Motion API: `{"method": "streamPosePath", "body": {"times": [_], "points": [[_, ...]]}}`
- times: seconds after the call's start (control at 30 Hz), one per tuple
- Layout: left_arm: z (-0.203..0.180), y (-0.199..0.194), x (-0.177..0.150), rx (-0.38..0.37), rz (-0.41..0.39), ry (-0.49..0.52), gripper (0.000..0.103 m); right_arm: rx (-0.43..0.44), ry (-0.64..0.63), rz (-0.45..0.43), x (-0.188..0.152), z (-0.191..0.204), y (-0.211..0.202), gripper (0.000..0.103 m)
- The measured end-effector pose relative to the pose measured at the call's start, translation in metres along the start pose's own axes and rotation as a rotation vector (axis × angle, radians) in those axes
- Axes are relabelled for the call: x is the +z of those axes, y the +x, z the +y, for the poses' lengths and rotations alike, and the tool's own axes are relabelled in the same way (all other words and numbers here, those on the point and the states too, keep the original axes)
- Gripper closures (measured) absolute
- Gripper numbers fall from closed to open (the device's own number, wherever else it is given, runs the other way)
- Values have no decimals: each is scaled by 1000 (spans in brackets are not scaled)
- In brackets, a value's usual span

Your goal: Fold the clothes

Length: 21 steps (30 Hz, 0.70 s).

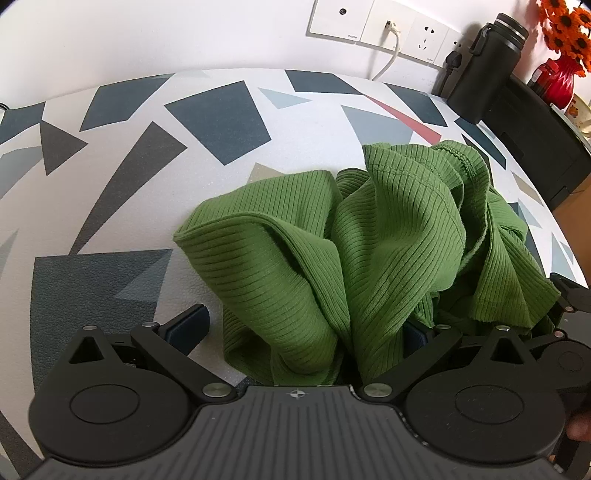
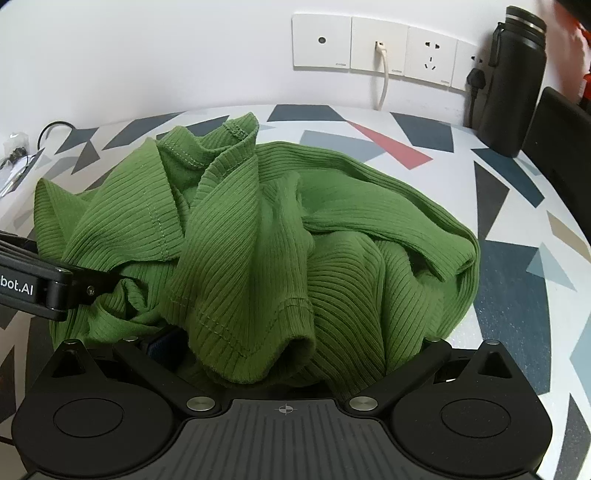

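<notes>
Cloth (image 1: 369, 251) of ribbed green knit, crumpled in a heap on the table (image 1: 147, 177), fills the near centre of both wrist views and spills over the gripper bodies at the lower edge. Left gripper (image 1: 306, 328): jaws stand wide apart; the left finger (image 1: 190, 325) shows its blue pad clear of the fabric, while the right one is almost wholly buried under folds, so contact with the cloth on that side cannot be judged. Right gripper (image 2: 288, 347): only a sliver of blue pad (image 2: 162, 345) shows at the left, the other finger is covered by a hemmed edge, and the linkages look spread, but whether the tips pinch fabric cannot be told. A black part of the other gripper enters each view from the side, touching the heap; its lettering is cut off at the frame edge. Behind the heap, near the wall sockets (image 2: 376, 46), a black bottle (image 2: 511, 81) stands upright, lid on, contents not visible. At the far right of the left view, a red vase (image 1: 561, 79) holds orange flowers (image 1: 565, 22), partly cropped.
</notes>
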<state>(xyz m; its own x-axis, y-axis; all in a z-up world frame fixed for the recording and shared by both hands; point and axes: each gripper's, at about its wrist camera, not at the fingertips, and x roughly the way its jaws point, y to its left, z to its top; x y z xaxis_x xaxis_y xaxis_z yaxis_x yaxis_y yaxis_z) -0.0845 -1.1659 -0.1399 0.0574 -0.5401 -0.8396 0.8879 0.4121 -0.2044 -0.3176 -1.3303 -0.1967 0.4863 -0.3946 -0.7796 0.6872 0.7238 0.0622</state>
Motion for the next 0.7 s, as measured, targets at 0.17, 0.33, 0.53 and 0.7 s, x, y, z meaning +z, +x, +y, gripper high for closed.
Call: {"method": "streamPosePath", "body": {"times": [0.17,0.33,0.53,0.7], "points": [[0,-1,-1,1,-5,-1,0,7,2,-40,-5,-2,0,1],[-1,-1,-2,5,-10,-3,0,20,-11,-65,-8,-5,-1,1],[-1,-1,-3,7,-16,0,1,13,-16,-69,-9,-3,-1,1],[-1,-2,-5,8,-23,5,0,13,-18,-72,-10,-2,-2,1]]}}
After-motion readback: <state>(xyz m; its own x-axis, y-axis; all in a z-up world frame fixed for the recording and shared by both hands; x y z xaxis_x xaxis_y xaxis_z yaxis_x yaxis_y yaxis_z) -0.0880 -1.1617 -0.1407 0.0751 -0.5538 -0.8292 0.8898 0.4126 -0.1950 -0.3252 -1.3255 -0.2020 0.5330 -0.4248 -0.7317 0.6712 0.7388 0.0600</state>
